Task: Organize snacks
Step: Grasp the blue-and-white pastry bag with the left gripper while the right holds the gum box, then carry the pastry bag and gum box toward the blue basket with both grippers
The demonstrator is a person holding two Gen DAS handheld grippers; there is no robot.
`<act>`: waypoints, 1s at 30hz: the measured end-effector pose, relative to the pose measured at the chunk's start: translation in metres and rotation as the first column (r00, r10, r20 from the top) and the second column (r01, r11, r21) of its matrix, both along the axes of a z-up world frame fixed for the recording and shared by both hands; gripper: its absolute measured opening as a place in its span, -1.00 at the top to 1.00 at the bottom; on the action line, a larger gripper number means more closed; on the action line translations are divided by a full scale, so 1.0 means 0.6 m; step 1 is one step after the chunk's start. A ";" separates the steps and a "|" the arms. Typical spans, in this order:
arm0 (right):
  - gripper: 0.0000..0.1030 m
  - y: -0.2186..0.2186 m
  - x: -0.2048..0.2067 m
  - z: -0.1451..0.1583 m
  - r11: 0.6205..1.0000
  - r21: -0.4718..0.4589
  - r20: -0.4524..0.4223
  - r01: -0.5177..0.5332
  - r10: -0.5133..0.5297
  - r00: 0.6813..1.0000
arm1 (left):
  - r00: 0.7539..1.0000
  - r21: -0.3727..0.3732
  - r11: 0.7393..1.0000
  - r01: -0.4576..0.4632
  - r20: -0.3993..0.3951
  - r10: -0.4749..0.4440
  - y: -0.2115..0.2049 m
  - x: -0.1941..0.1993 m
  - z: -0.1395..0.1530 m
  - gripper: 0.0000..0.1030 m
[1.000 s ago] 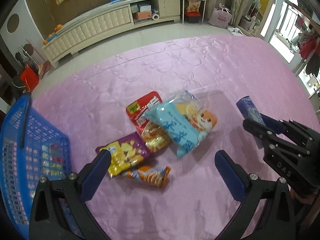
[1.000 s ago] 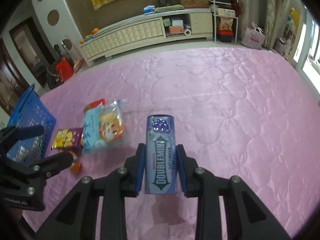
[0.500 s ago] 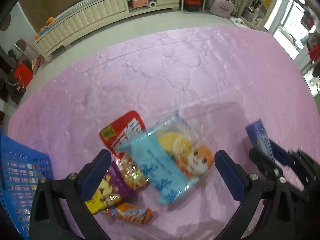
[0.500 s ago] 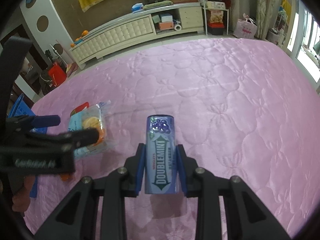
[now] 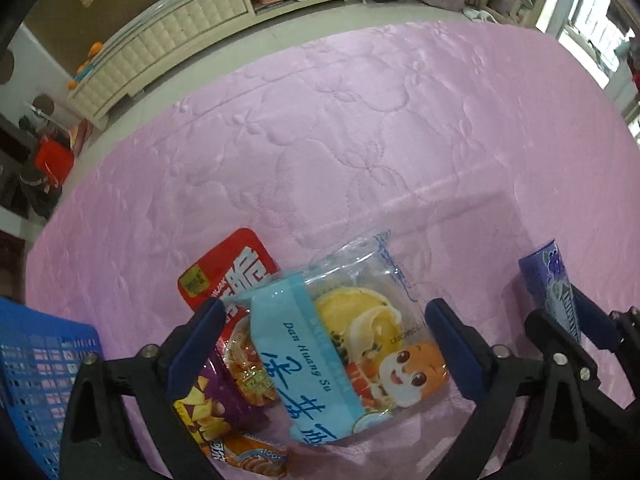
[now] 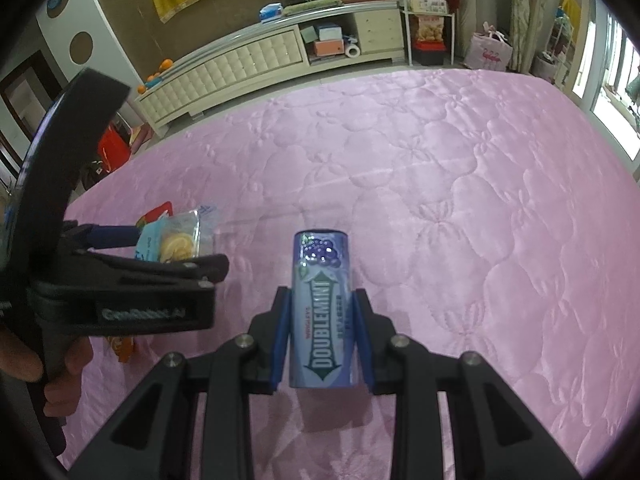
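Observation:
My left gripper (image 5: 320,340) is open, its fingers either side of a clear and light-blue snack bag (image 5: 340,344) that lies on top of a pile on the pink bedspread (image 5: 360,140). Under it lie a red packet (image 5: 228,272), a purple chip bag (image 5: 208,404) and an orange packet (image 5: 252,456). My right gripper (image 6: 322,320) is shut on a purple Doublemint gum can (image 6: 322,316), held above the bedspread; the can also shows in the left wrist view (image 5: 554,280). The left gripper also appears in the right wrist view (image 6: 160,272).
A blue plastic basket (image 5: 36,380) stands at the left edge of the bed. Beyond the bed stands a long cream cabinet (image 6: 240,64) with boxes on its shelves. A window is at the right.
My left gripper has moved forward and down over the pile, so the light-blue bag now lies between its fingers. My right gripper still holds the gum can, closer to the left gripper.

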State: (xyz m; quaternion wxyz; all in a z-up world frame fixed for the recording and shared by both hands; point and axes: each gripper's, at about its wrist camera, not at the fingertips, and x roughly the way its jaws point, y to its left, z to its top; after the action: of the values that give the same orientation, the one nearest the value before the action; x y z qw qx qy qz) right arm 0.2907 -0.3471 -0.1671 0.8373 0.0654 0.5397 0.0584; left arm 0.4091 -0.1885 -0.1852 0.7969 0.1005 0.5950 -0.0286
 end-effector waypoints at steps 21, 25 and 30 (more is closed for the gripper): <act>0.33 0.055 -0.069 0.063 0.997 -0.061 0.048 -0.048 0.051 0.998 | 0.992 -0.138 0.988 0.071 0.114 -0.055 0.051 -0.167 0.080 -0.23; 0.33 0.081 -0.080 0.102 0.996 -0.070 0.081 -0.058 0.064 0.995 | 0.988 -0.149 0.987 0.054 0.149 -0.031 0.079 -0.190 0.113 -0.23; 0.33 0.116 -0.087 0.161 0.993 -0.088 0.135 -0.081 0.093 0.987 | 0.980 -0.183 0.982 0.038 0.201 0.000 0.120 -0.227 0.162 -0.23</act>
State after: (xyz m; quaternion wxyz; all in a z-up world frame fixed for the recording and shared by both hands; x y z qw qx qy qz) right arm 0.2386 -0.2776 -0.0705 0.8713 0.0031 0.4846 0.0771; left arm 0.2726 -0.1167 -0.0878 0.8584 0.0337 0.5054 -0.0814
